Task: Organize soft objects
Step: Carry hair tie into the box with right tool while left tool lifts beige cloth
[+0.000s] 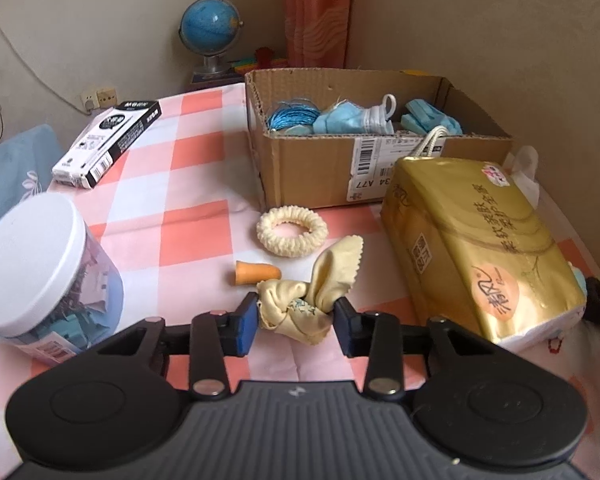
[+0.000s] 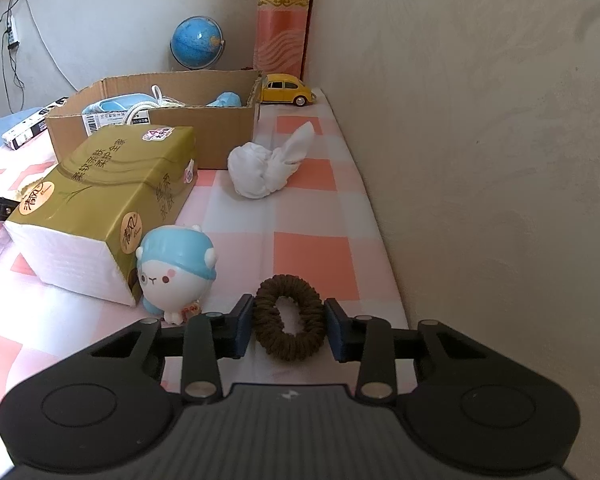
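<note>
Box contents partly masked by the cardboard box front wall; small print on the gold tissue pack unreadable. Left gripper clamped on the knotted yellow cloth, pads pressing both sides; orange earplug at 11 o'clock of it, cream scrunchie at 12. Right gripper closed on the brown scrunchie, lying between its pads; white knotted cloth at 12 o'clock, blue-capped toy at 10.
</note>
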`<state>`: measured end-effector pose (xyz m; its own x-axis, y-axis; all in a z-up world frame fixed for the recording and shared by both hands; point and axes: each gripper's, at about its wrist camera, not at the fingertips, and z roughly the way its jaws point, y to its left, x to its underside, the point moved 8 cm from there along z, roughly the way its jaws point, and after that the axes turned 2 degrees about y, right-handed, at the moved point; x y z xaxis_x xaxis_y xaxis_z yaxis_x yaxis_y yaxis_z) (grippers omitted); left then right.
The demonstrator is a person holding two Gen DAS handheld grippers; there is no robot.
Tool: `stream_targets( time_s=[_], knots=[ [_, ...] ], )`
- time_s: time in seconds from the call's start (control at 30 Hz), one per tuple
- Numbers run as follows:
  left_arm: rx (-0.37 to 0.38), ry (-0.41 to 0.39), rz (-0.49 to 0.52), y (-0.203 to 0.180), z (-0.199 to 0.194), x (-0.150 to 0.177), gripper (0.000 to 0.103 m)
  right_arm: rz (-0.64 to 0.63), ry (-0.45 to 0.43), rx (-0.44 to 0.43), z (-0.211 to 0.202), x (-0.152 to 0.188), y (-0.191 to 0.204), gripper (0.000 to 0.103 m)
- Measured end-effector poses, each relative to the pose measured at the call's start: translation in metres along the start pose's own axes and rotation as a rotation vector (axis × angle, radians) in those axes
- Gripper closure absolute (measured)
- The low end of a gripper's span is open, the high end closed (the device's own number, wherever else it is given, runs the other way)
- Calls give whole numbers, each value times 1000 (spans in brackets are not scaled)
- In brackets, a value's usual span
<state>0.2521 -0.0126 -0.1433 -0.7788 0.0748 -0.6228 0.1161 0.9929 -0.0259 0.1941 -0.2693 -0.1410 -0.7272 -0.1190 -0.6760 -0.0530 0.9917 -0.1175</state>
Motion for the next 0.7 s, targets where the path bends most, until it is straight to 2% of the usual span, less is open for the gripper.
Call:
stream_targets(
  time_s=[0.47,0.7],
  knots=[
    [48,-4,108,-8,-45,3,65,9,-23,-18,-31,-7,-1,61],
    [79,-16,119,-13,-67,4,65,-35,-68,-48,-52,-28,10,61]
  ],
)
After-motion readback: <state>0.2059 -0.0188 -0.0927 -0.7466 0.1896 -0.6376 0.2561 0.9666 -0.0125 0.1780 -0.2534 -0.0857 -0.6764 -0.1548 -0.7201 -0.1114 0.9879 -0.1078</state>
